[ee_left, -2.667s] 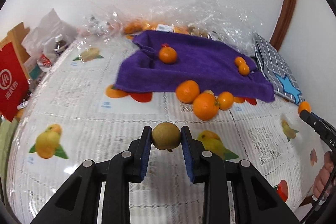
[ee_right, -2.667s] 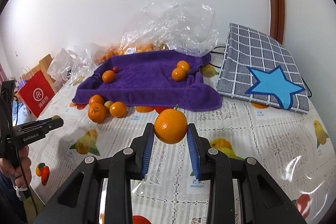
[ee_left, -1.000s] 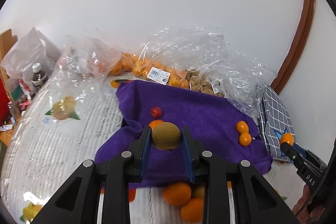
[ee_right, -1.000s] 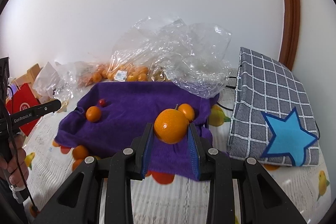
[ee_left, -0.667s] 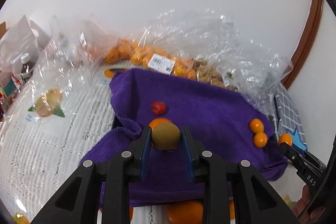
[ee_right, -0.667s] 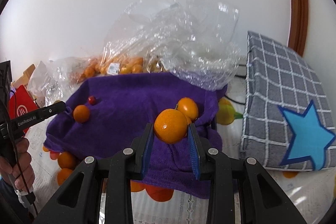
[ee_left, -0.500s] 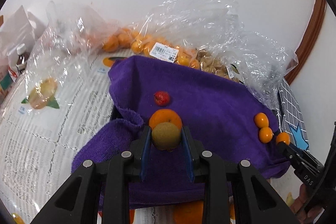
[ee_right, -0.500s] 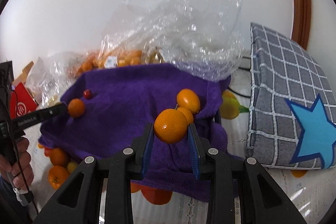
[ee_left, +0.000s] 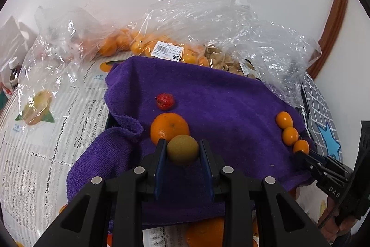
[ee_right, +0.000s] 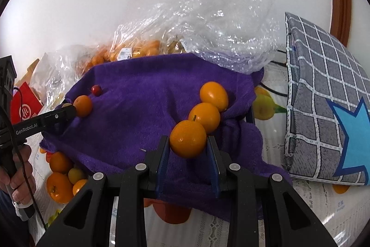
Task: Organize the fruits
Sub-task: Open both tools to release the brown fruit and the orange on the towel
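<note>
My left gripper [ee_left: 182, 149] is shut on a brown-green round fruit [ee_left: 182, 149], held low over the purple towel [ee_left: 219, 103] right in front of an orange [ee_left: 169, 127]. A small red fruit [ee_left: 164, 101] lies just behind that orange. My right gripper [ee_right: 188, 142] is shut on a small orange [ee_right: 187, 138], low over the towel [ee_right: 138, 112] beside two small oranges [ee_right: 205, 116] near its right edge. The right gripper's tip [ee_left: 303, 153] also shows at the right of the left wrist view. The left gripper's tip [ee_right: 67, 110] shows at the left of the right wrist view.
Clear plastic bags [ee_left: 208, 27] with oranges stand behind the towel by the wall. A grey checked cushion with a blue star [ee_right: 323, 94] lies to the right. Loose oranges [ee_right: 59, 179] sit on the fruit-print tablecloth [ee_left: 46, 142] in front of the towel. A red bag [ee_right: 24, 105] stands far left.
Both grippers came forward and down over the purple towel with their fruits still held. The towel and its fruits now loom larger and closer in both views.
</note>
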Demonstrator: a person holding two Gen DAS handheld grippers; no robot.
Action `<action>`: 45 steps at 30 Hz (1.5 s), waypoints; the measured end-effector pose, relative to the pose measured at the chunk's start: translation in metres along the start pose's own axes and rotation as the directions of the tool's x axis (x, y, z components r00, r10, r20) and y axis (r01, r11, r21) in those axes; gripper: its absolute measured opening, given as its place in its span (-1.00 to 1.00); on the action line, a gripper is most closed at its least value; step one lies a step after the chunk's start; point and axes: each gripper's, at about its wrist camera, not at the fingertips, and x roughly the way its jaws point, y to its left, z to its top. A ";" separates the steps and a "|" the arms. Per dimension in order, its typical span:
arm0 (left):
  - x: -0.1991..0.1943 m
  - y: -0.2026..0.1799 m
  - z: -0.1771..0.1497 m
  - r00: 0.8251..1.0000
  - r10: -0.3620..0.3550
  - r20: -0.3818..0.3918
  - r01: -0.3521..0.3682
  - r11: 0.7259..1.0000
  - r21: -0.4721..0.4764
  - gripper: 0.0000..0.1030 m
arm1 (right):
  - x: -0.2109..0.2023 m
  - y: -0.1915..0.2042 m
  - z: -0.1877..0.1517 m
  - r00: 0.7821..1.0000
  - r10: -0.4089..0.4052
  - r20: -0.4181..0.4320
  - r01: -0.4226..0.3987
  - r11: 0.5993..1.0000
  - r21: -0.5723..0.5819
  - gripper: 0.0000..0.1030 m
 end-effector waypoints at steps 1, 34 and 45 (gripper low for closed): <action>0.001 -0.001 0.000 1.000 0.001 -0.006 -0.001 1.000 0.005 -0.47 | 0.000 -0.001 0.000 1.000 0.003 0.000 -0.003 1.000 0.005 -0.38; -0.041 0.008 -0.018 0.983 -0.061 0.174 0.068 0.997 -0.036 -0.14 | -0.073 0.030 -0.019 0.989 -0.081 0.123 0.083 0.996 -0.012 0.19; -0.084 0.045 -0.058 0.980 -0.030 0.196 0.053 0.992 -0.115 -0.08 | -0.092 0.049 -0.047 0.996 -0.041 0.085 0.041 0.999 0.009 0.19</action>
